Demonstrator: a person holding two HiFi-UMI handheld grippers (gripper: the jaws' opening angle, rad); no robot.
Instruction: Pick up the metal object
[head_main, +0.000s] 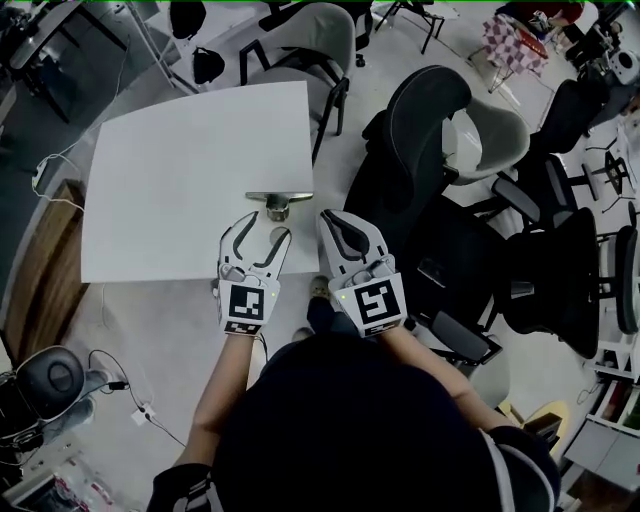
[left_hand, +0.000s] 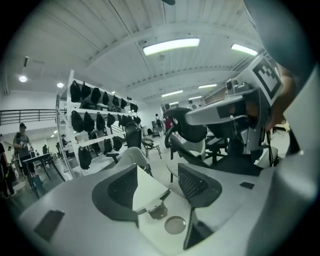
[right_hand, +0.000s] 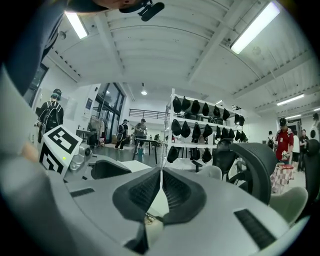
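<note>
Brushed metal, a flat bar on a round foot: the metal object (head_main: 279, 202) lies at the white table's (head_main: 170, 160) near edge, just beyond the left gripper's (head_main: 263, 228) wide-spread jaws. The right gripper's (right_hand: 161, 175) ribbed pads (right_hand: 142, 192) are pressed together empty and hide most of it.

the left gripper (left_hand: 156, 180) holds its jaws wide apart with nothing pressed between the dark ribbed pads (left_hand: 116, 192), and through the gap the metal object (left_hand: 157, 210) lies on the white table (left_hand: 144, 186), just beside a round grey disc (left_hand: 175, 225). the right gripper (left_hand: 192, 117) with its marker cube (left_hand: 265, 75) juts in from the upper right, above black office chairs (left_hand: 192, 132). a shelf rack (left_hand: 92, 125) hung with dark bags stands at the left under long ceiling lights (left_hand: 170, 46).
</note>
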